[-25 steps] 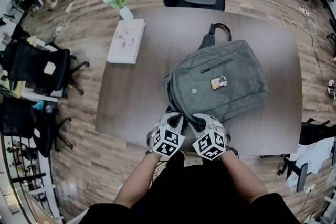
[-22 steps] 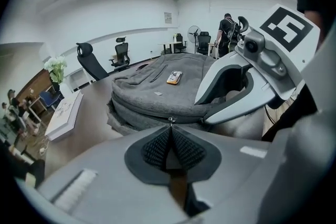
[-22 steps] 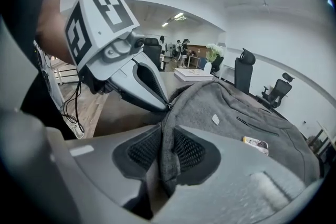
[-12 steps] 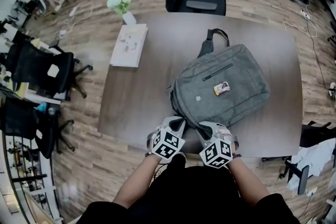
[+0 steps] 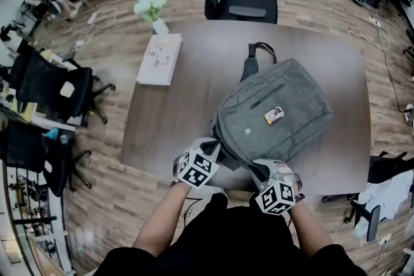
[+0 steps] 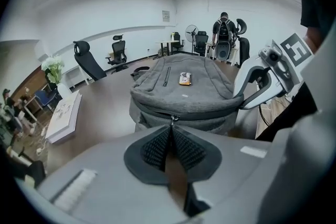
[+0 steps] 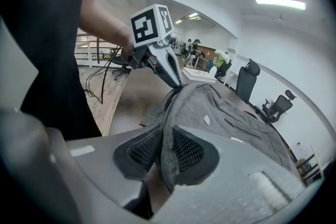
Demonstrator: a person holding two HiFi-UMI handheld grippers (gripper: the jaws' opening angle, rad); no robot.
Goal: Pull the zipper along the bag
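- While the dark wooden table [image 5: 162, 132] bears a white book [image 5: 158, 59] at its far left, the grey bag [image 5: 284, 100] lies flat on its middle, with the handle away from the person and one end at the near edge.
- Right gripper [image 7: 165, 139]: its jaws have just been closing and are clamped on a fold of the bag's fabric at that near end.
- Left gripper [image 6: 170, 131]: its jaws are nearly together, having just eased apart slightly, and pinch the zipper pull [image 6: 171, 119] on the bag's end.

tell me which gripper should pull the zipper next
Left. The left gripper, jaws just eased open slightly, pinches the zipper pull; the right gripper, jaws just closing, only clamps a fold of the grey backpack.
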